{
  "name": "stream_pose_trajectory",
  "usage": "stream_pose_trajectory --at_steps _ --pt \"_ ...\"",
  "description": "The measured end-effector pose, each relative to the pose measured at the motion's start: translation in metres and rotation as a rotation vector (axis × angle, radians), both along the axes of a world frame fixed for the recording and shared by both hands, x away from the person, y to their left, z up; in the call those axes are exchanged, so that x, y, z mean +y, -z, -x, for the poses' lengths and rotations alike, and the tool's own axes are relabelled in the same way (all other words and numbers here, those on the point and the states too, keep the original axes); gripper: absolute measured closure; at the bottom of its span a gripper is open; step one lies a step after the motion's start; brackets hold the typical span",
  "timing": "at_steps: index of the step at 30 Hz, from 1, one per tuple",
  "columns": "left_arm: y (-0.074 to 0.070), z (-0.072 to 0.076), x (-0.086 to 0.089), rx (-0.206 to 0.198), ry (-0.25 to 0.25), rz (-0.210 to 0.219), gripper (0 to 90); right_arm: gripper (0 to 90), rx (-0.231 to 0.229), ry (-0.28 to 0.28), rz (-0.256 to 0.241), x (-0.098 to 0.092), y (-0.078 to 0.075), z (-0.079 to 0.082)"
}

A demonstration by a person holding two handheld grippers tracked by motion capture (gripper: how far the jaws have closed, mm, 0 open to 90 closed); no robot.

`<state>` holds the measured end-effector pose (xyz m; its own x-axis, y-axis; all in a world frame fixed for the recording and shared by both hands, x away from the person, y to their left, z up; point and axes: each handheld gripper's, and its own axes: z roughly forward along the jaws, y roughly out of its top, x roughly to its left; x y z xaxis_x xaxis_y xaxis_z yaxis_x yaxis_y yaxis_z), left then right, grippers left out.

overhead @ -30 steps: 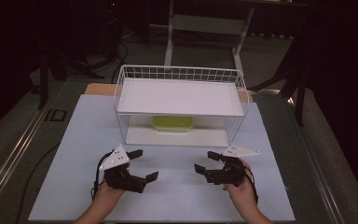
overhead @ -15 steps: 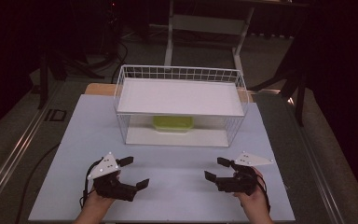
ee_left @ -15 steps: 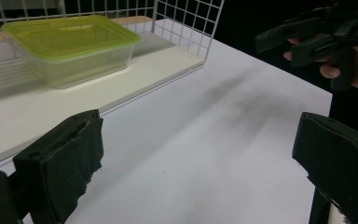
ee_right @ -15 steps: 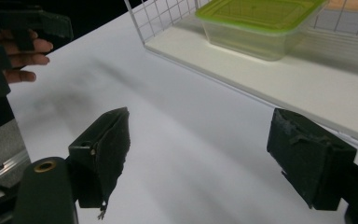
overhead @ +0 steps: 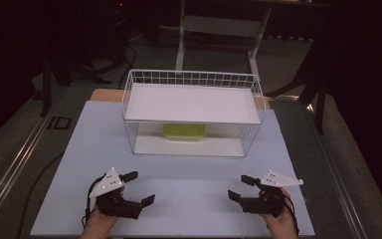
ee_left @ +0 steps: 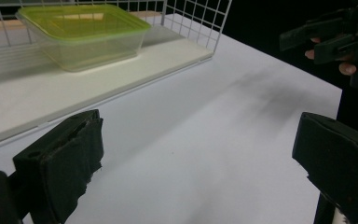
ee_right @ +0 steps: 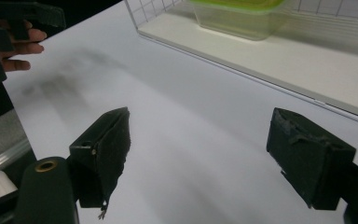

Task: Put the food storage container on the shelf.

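A clear plastic container with a yellow-green lid [overhead: 184,131] stands on the lower shelf of a white wire rack [overhead: 129,102] at the middle of the table. My left gripper [overhead: 140,187] rests low near the front left edge, open and holding nothing. My right gripper [overhead: 237,186] mirrors it at the front right, also open and holding nothing. In the left gripper view the container [ee_left: 84,32] sits far ahead at upper left, beyond the wide-apart jaws of the left gripper [ee_left: 200,163]. The right gripper view has the container [ee_right: 240,16] at the top, ahead of the right gripper [ee_right: 205,154].
A white board [overhead: 194,102] covers the rack's upper level. The rack stands on a pale sheet [overhead: 189,199] spread over the table. Dark floor, cables and a metal stand [overhead: 219,25] lie beyond the table.
Both grippers have drawn back toward the near edge of the table and slightly apart. Both stay open. The rack and container have not moved.
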<state>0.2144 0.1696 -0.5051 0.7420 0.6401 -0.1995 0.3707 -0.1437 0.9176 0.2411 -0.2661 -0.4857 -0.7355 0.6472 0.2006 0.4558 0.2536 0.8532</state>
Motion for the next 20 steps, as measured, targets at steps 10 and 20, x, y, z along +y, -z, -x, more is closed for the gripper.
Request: stream_pose_trajectory --at_steps 10,20 --pt "0.006 0.0 -0.001 0.001 0.003 -0.021 2.7 19.2 -0.04 -0.034 0.037 -0.007 0.01 -0.005" --pt "0.009 -0.003 0.002 0.005 -0.007 -0.019 2.7 19.1 -0.02 -0.022 0.062 -0.011 0.019 -0.011"
